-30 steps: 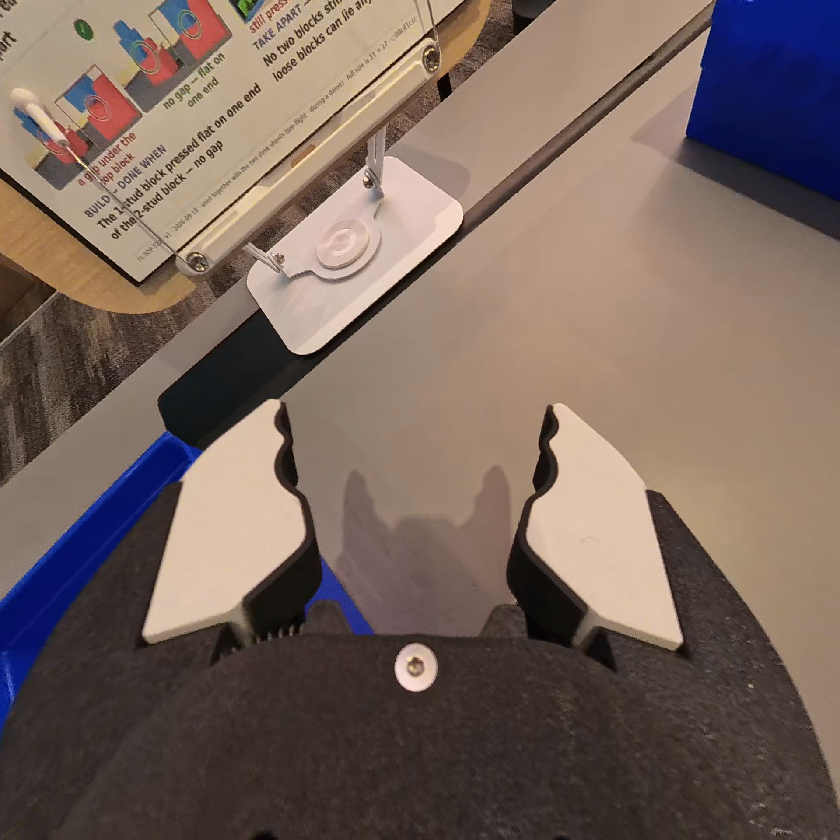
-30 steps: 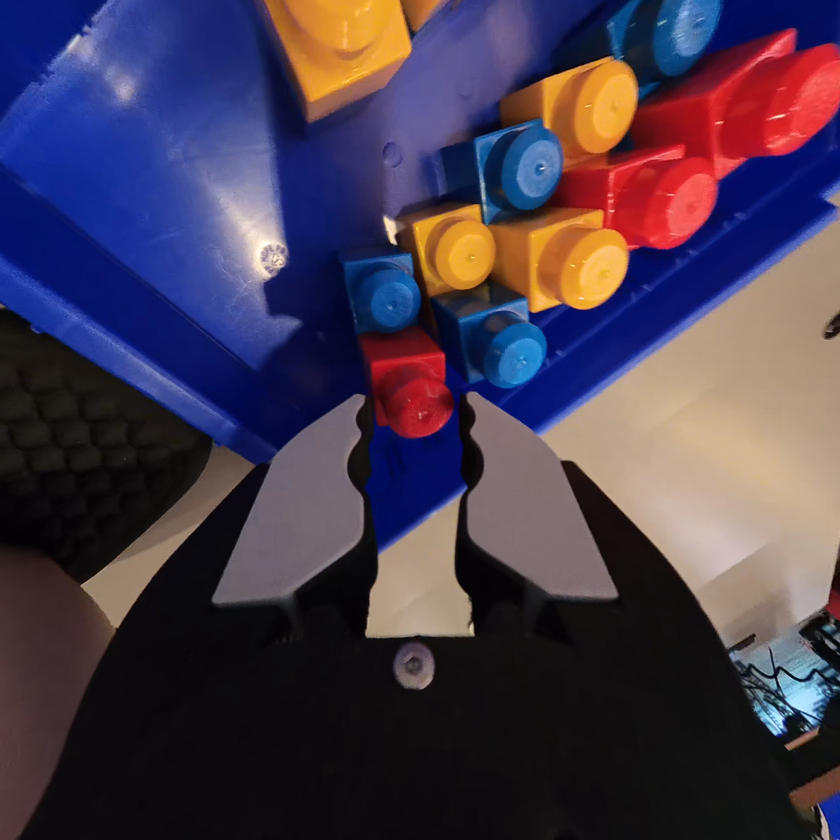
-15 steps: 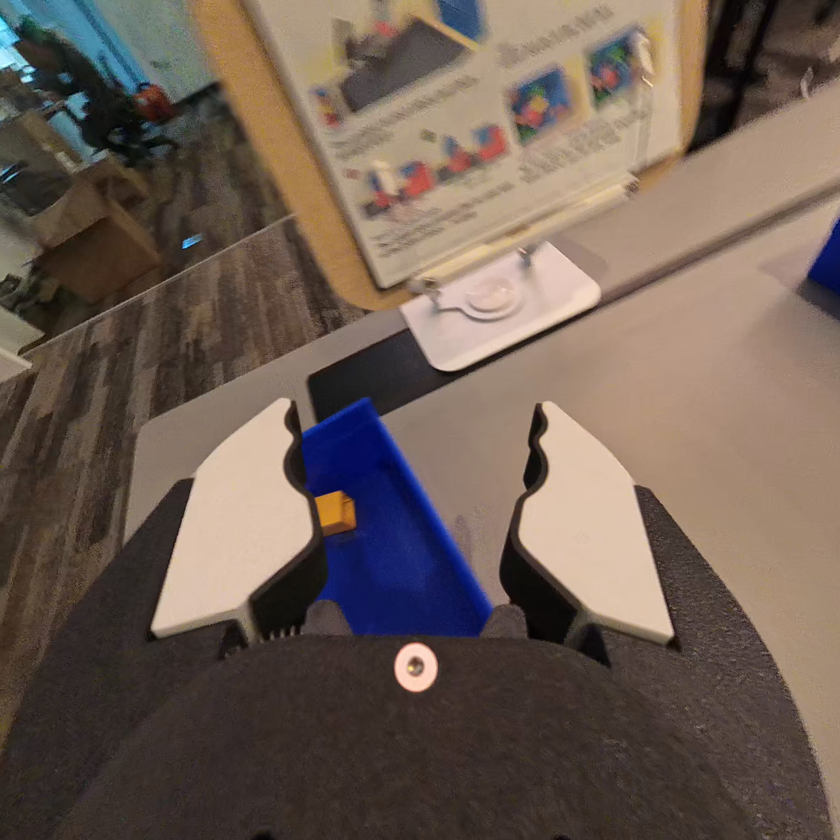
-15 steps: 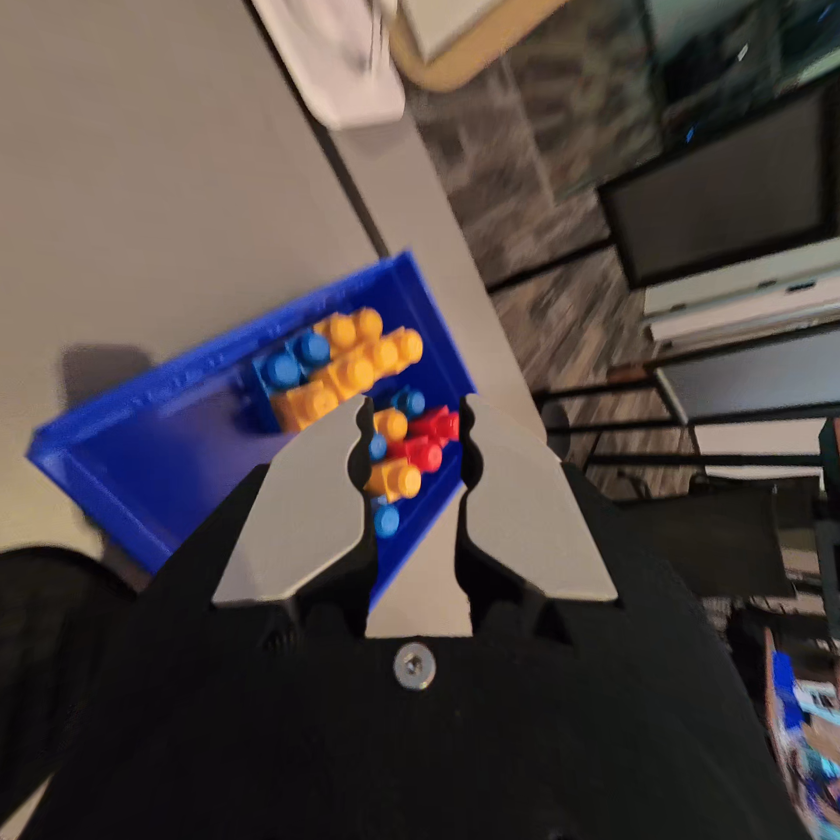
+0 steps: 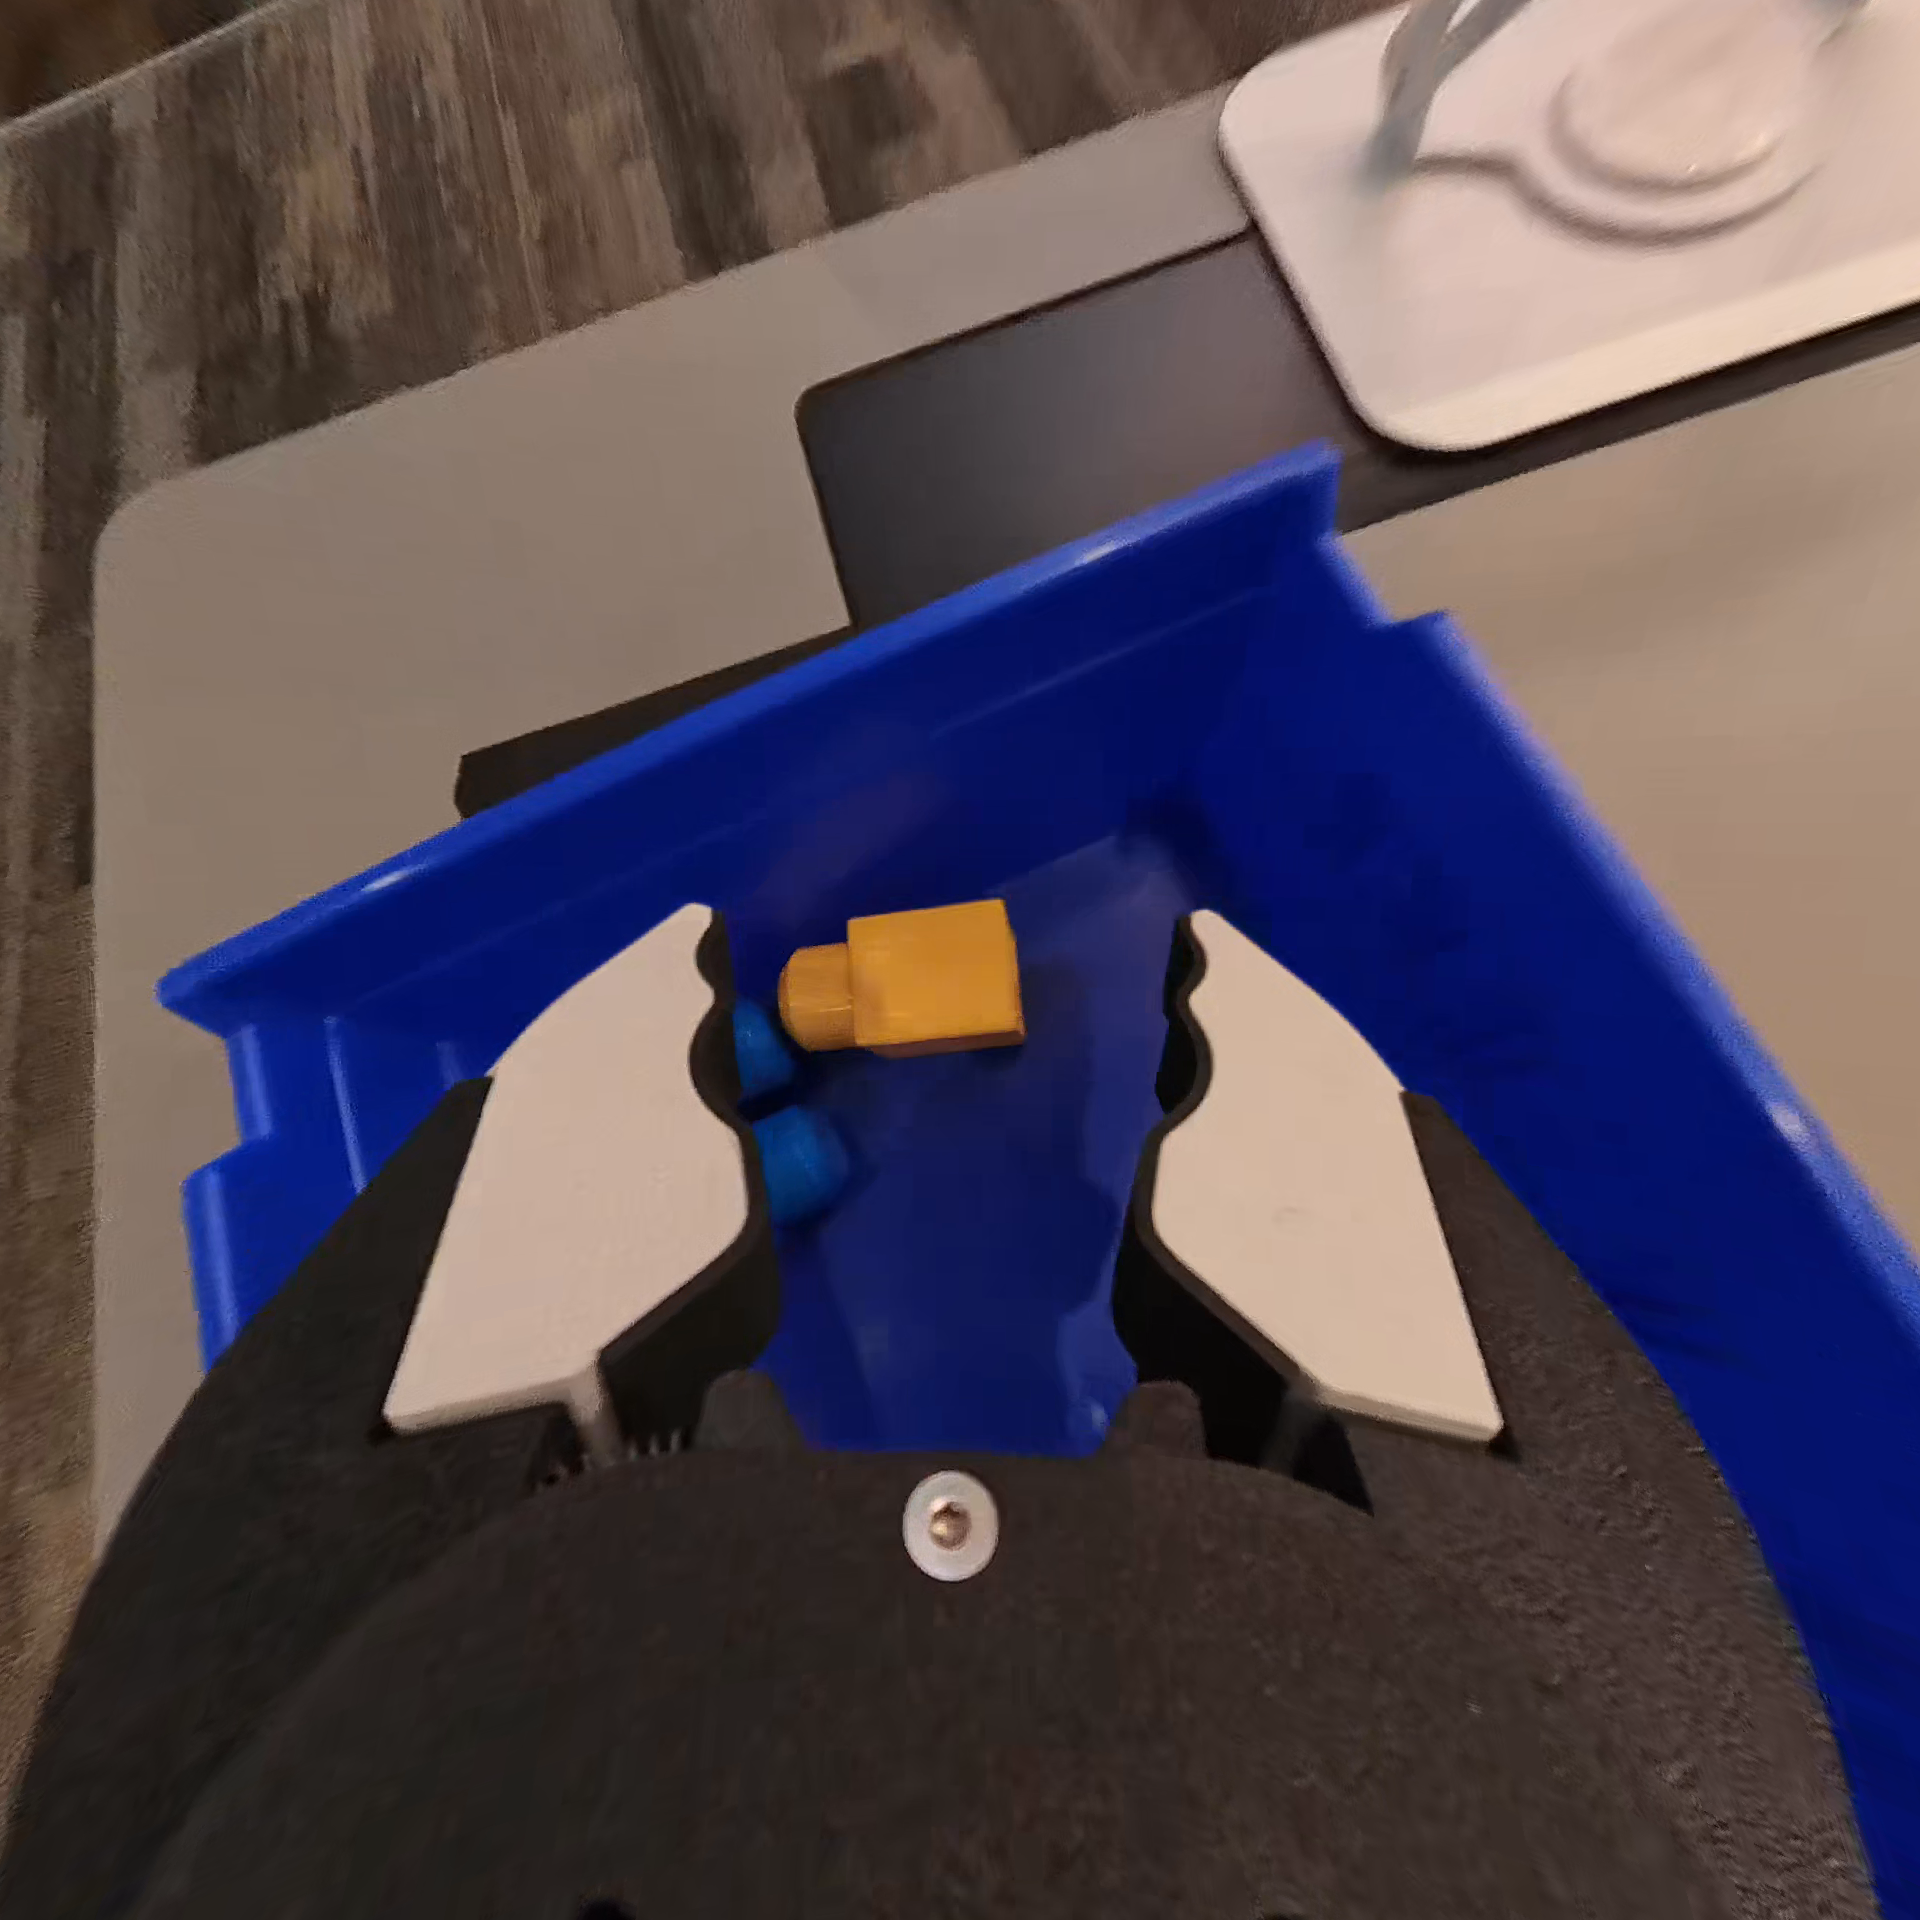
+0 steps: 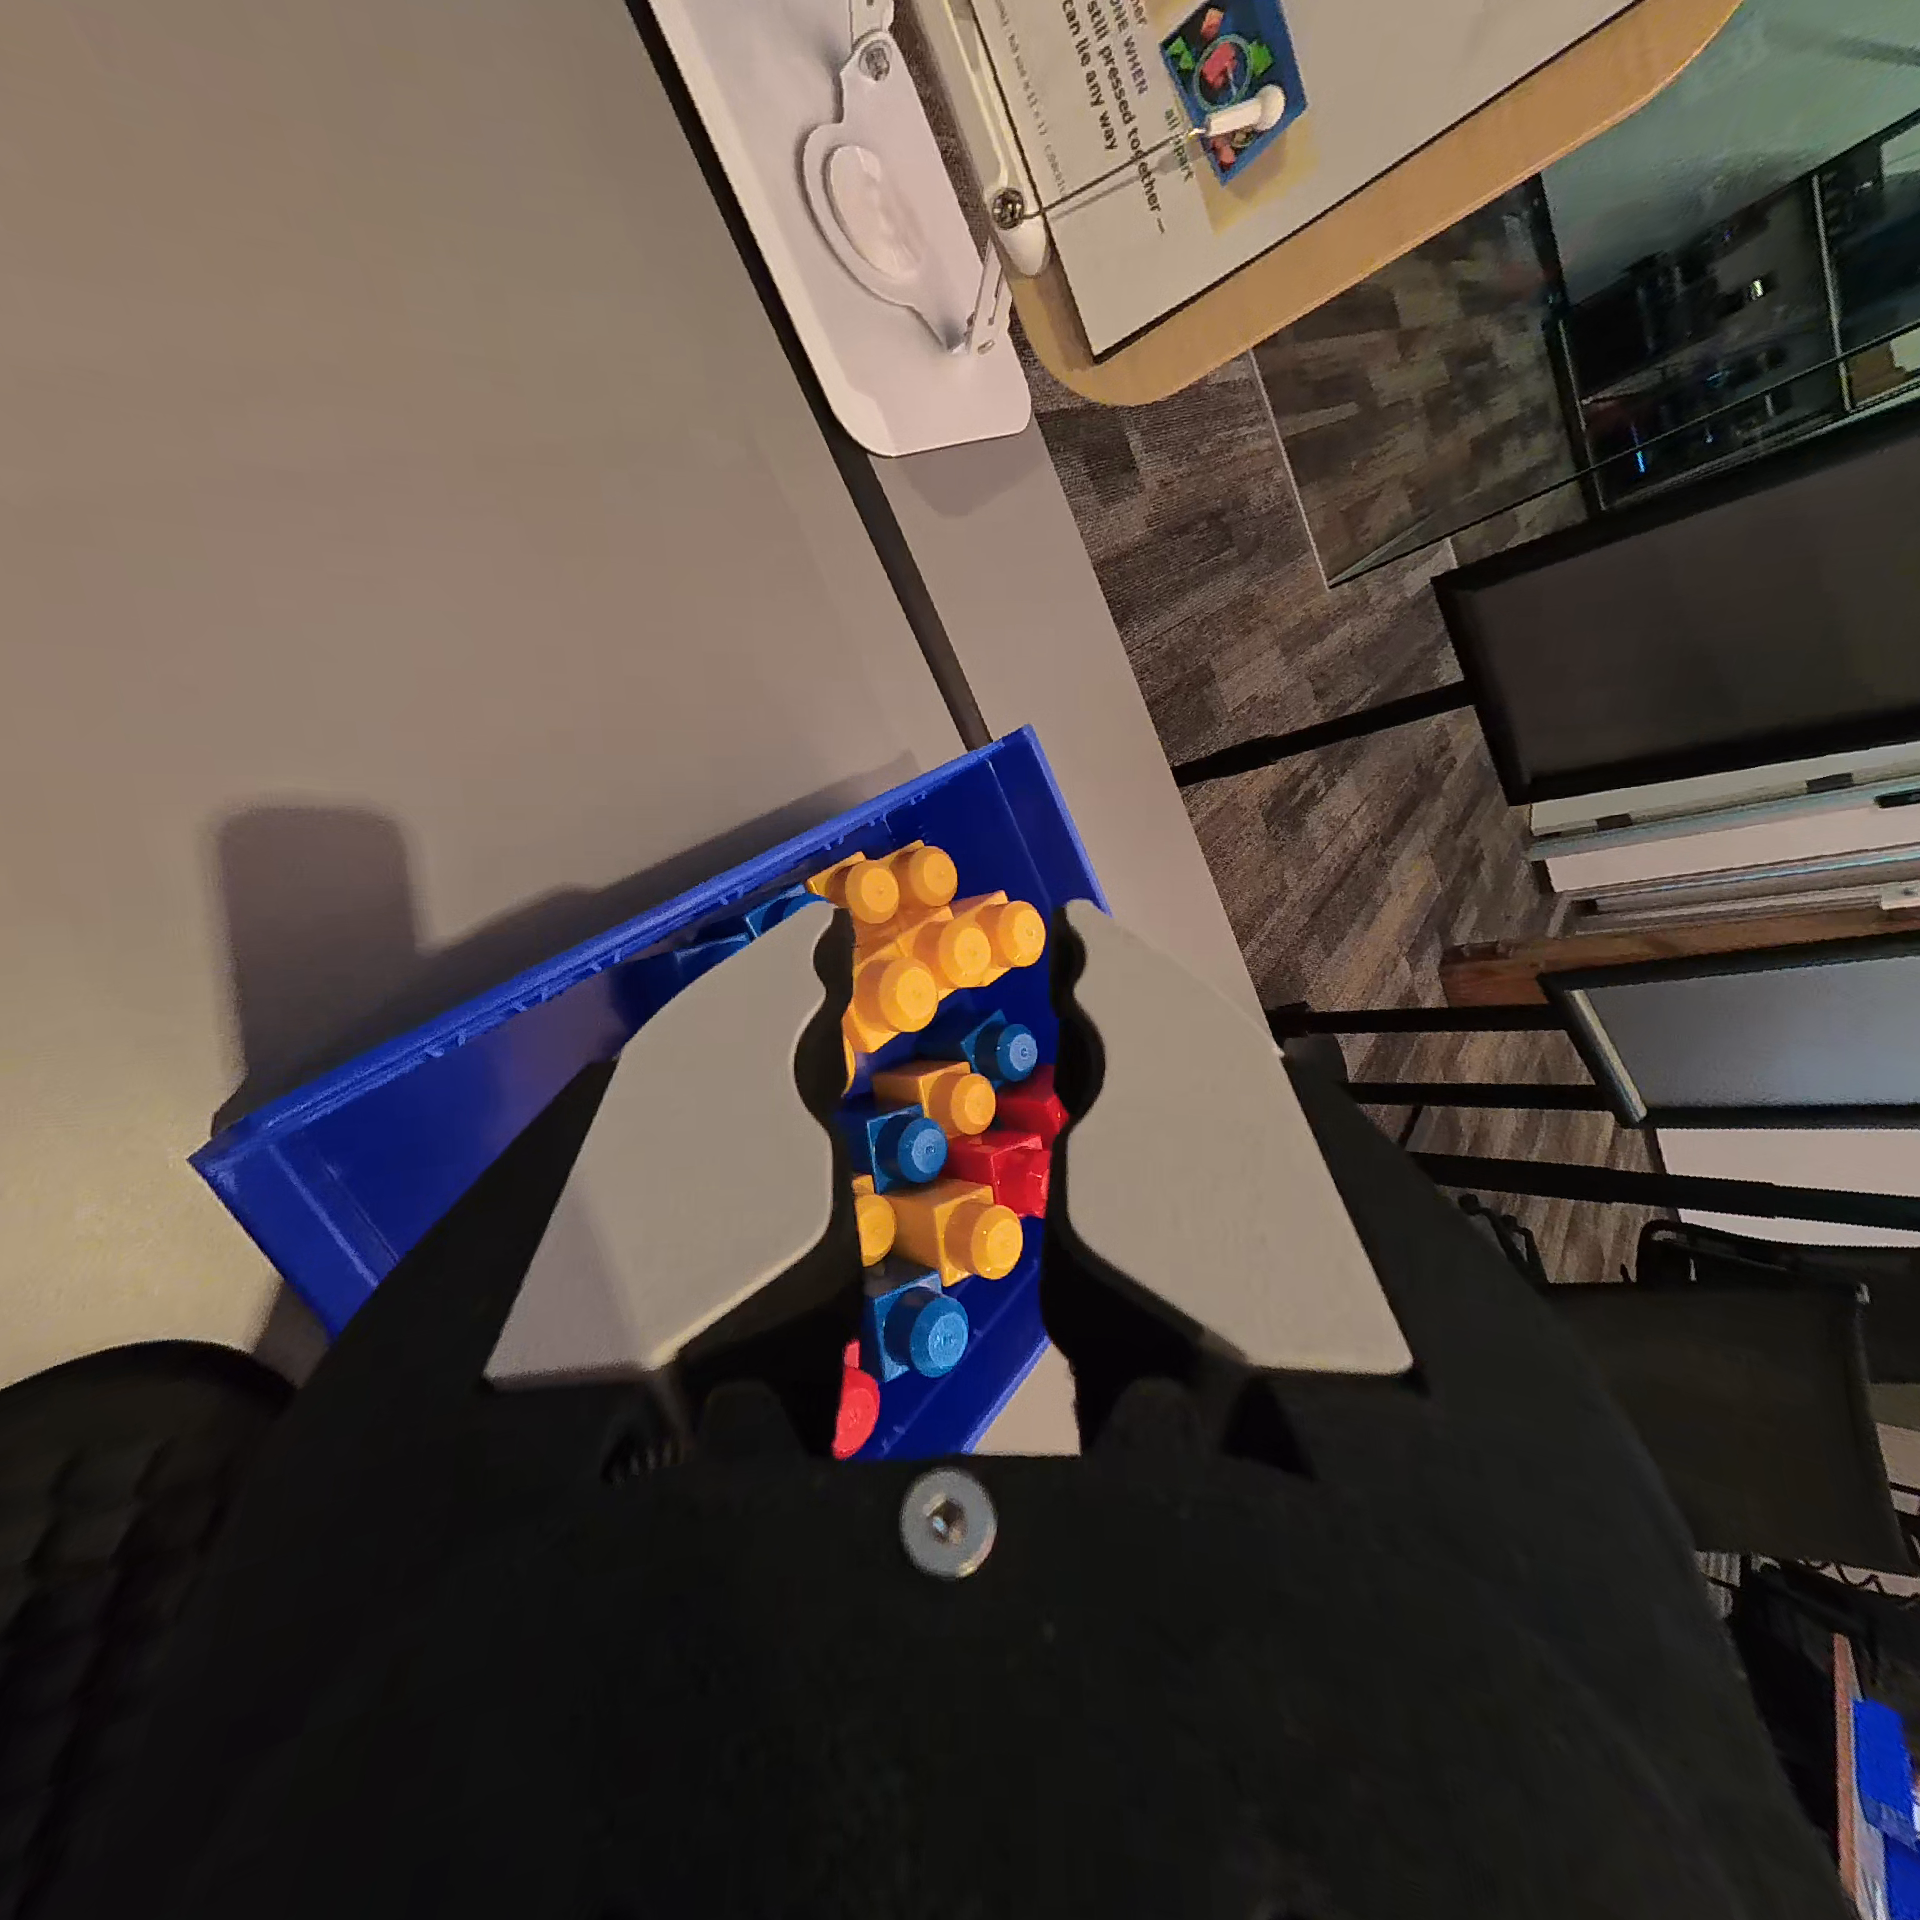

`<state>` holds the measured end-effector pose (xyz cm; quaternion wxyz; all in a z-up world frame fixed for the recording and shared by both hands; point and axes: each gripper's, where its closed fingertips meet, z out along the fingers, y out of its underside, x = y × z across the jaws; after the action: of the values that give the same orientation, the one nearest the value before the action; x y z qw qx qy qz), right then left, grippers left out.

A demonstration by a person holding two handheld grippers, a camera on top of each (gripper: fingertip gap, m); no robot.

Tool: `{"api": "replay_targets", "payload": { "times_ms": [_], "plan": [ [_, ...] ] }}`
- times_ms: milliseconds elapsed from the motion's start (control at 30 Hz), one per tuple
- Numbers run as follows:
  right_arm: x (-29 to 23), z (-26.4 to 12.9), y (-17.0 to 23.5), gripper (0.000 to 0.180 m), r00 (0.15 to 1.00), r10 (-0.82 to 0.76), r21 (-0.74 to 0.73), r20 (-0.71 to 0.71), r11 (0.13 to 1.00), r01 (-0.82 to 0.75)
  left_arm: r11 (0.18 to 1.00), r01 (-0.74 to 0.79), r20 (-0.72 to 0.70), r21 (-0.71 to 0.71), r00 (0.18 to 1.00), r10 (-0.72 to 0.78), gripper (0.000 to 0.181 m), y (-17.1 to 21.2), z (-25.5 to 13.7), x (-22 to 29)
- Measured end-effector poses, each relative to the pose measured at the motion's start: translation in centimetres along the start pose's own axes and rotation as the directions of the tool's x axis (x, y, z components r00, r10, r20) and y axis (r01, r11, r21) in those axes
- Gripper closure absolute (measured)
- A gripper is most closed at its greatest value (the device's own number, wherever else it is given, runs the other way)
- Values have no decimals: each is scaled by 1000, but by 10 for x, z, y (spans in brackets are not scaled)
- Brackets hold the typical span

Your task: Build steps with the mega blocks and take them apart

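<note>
Blue plastic bins on the grey tabletop [image 5: 416, 582] hold the mega blocks: the left hand-held gripper [image 5: 951, 920], spread and empty, hovers over 1 yellow single-stud block [image 5: 925, 977] in the left bin [image 5: 1039, 717]. The right hand-held gripper [image 6: 940, 920], half-spread and empty, hangs above the right bin's [image 6: 436, 1101] mixed pile [image 6: 935, 1122]. Picking stage; next, lower and pinch.

Your left wrist camera looks steeply down along its fingers into a blue bin [image 5: 1039, 717] at the corner of the grey table [image 5: 416, 582], close enough that the bin fills mid-frame. Your right wrist camera sits higher and farther back, rolled sideways, facing another blue tray [image 6: 436, 1122] of blocks at the table edge. Both views share the white stand base [image 5: 1558, 239] [image 6: 894, 218] and the carpeted floor [image 5: 364, 156] [image 6: 1330, 665].
</note>
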<state>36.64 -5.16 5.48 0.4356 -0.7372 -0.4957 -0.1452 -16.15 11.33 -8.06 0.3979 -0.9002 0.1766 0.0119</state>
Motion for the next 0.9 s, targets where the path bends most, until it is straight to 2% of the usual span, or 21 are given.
{"api": "replay_targets", "payload": {
  "times_ms": [133, 367, 400, 433, 467, 633, 767, 833, 900],
  "plan": [
    [0, 2, 2, 142, 1000, 3, -6, 8, 1000, -3, 997, -43, 68, -70, 997, 48, 104, 14, 25, -7],
    [-5, 11, 8, 142, 999, -3, -35, 43, 999, 4, 980, -29, 60, -199, 997, 42, 101, 41, 47, -6],
    [-6, 13, 8, 142, 999, -7, -42, 47, 999, 9, 975, -32, 59, -221, 997, 46, 101, 46, 49, -6],
    [-7, 15, 9, 142, 999, -9, -49, 53, 999, 12, 979, -21, 51, -203, 998, 32, 114, 43, 48, -6],
    [-9, 17, 9, 142, 998, -12, -56, 60, 998, 16, 979, -18, 52, -205, 998, 29, 115, 44, 49, -6],
    [-15, 24, 9, 142, 996, -29, -69, 82, 997, 34, 971, -54, 23, -234, 998, 61, 116, 47, 45, -3],
    [-19, 27, 8, 143, 995, -39, -72, 91, 996, 46, 982, -69, 51, -177, 996, 79, 116, 34, 30, -7],
    [-20, 28, 6, 143, 995, -41, -66, 96, 997, 47, 990, -85, 81, -109, 992, 94, 116, 15, 10, -10],
    [-23, 29, 2, 143, 994, -35, -52, 108, 998, 41, 996, -94, 39, -2, 995, 94, 116, -14, -20, 5]
  ]
}}
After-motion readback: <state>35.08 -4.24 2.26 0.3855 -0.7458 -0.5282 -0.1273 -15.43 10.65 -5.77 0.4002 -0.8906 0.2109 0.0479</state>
